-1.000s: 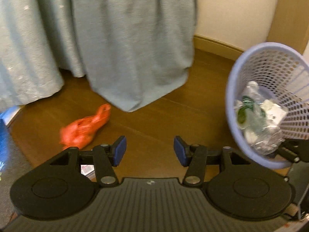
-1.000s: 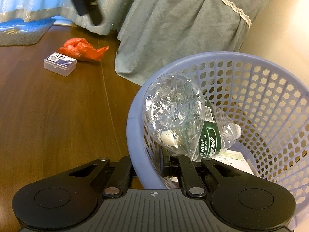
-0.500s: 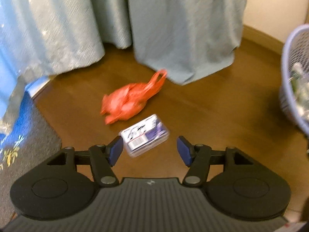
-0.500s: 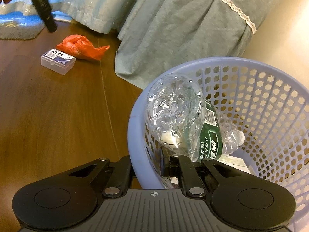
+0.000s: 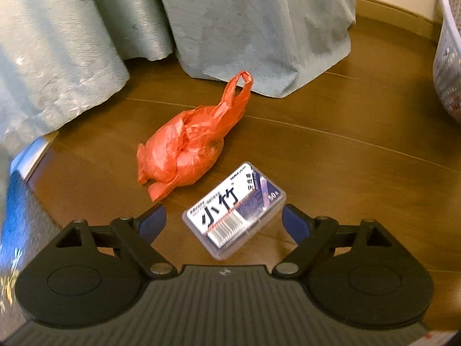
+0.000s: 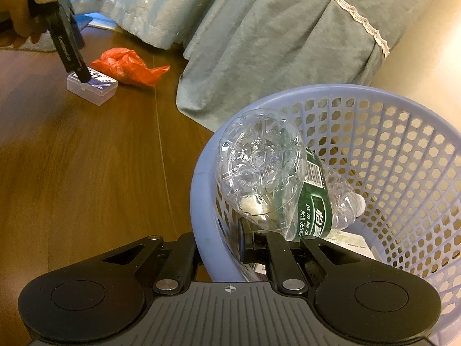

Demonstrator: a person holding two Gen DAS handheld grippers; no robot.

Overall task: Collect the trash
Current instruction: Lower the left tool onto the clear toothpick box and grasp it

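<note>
A: Start with your left wrist view. What do you have there?

B: Your left gripper points down at the wooden floor, and its jaws have just been opening; they now stand wide. The small clear plastic box with the printed label lies on the floor between the blue pads, and neither pad presses on it, so you hold nothing there.

A: And the other trash?

B: The crumpled orange plastic bag lies on the floor just beyond the box, its handle loop reaching toward the hem of the grey-green bed skirt. A sliver of the lavender basket shows at the right edge of the view, well apart from the box. A blue rug runs along the left edge.

A: Now your right wrist view.

B: Your right gripper is clamped on the near rim of the lavender basket, one finger outside the wall and one inside. A clear crushed bottle with a green label lies in the basket, its base toward you, with some paper under it.

A: Can you see your other hand from here?

B: Yes. At the top left corner your left hand holds its gripper down at the box; its tip overlaps the box's top, though I cannot tell whether they touch. The orange bag lies just beside the box, toward the bed skirt.
</note>
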